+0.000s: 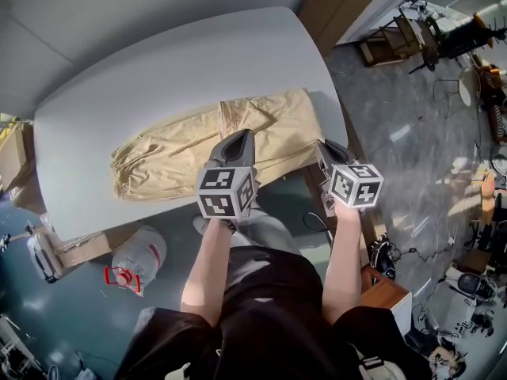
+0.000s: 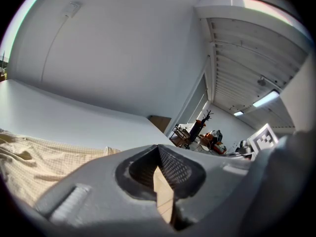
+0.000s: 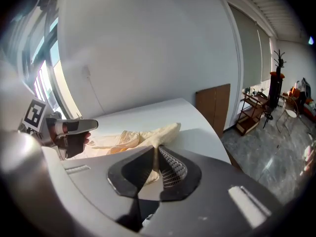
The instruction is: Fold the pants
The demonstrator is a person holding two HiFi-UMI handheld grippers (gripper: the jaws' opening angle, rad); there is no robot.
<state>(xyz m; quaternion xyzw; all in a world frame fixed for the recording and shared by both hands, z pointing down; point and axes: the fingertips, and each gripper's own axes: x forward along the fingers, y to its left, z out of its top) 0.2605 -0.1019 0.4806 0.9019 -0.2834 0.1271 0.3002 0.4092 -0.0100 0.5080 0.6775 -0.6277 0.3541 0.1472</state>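
A white counter [image 1: 158, 70] carries cream pants [image 1: 178, 149] lying across its near side. The left claw [image 1: 239, 139] and the right claw [image 1: 325, 149] are each pinched tight on the pants' near edge, with cloth caught between each pair of jaws.

Head view looks down (all share pants [image 1: 182, 145]).

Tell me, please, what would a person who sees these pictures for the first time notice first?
The beige pants spread on the white table, in the middle of the head view, catch the eye first. At the table's near edge, the left tongs and the right tongs are each shut on the pants, with cloth pinched between their jaws.
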